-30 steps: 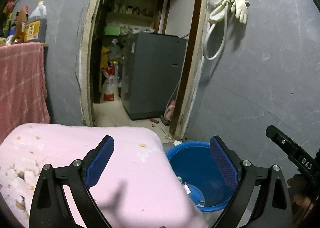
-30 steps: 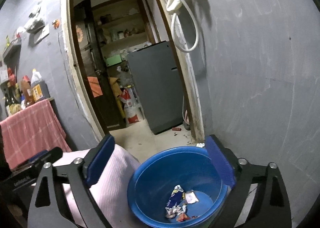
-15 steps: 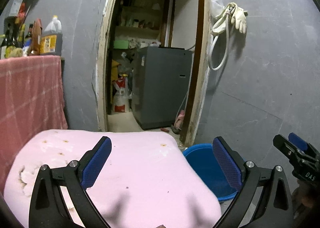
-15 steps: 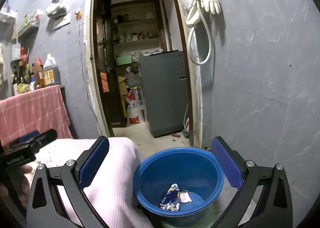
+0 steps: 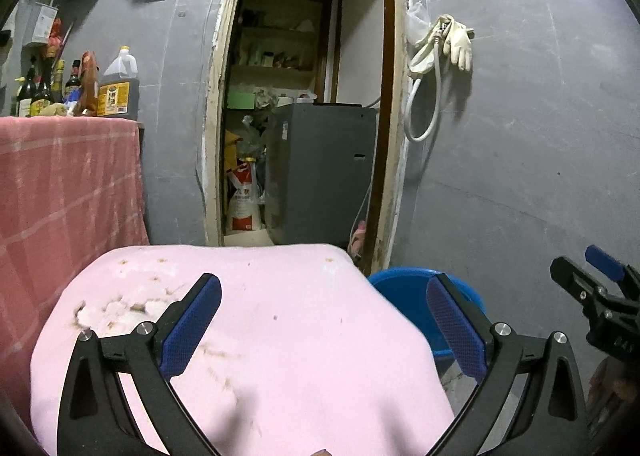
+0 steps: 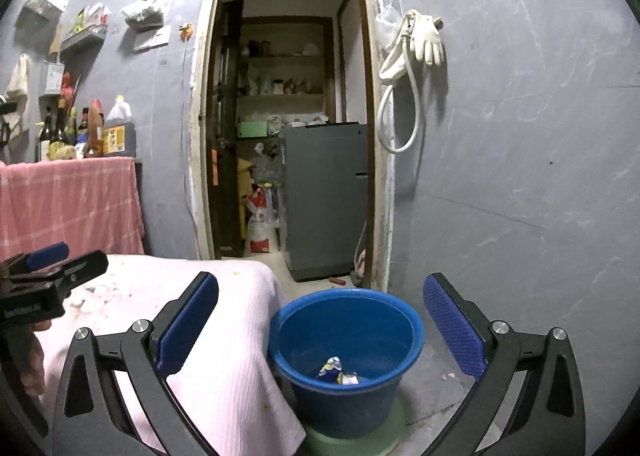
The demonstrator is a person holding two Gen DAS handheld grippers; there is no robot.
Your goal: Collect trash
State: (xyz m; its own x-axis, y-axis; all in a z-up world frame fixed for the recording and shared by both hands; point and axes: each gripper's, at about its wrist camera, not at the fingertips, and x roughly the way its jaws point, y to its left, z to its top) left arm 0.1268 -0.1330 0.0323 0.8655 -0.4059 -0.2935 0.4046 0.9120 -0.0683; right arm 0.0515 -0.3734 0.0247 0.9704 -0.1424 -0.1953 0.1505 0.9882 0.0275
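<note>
From the left wrist, the left tongs (image 5: 324, 320) stand released and have just been widening, with nothing between them, over a counter draped in a pink cloth (image 5: 280, 320). The blue bucket (image 5: 404, 292) peeks out beyond the cloth's right edge. From the right wrist, the right tongs (image 6: 320, 324) are released too and empty. The bucket (image 6: 348, 336) sits on the floor beside the cloth (image 6: 224, 368), with crumpled wrappers (image 6: 336, 370) at its bottom.

Glove (image 6: 428, 38), hose (image 6: 400, 124) hang beside doorway; bottles (image 5: 116, 86) left.
</note>
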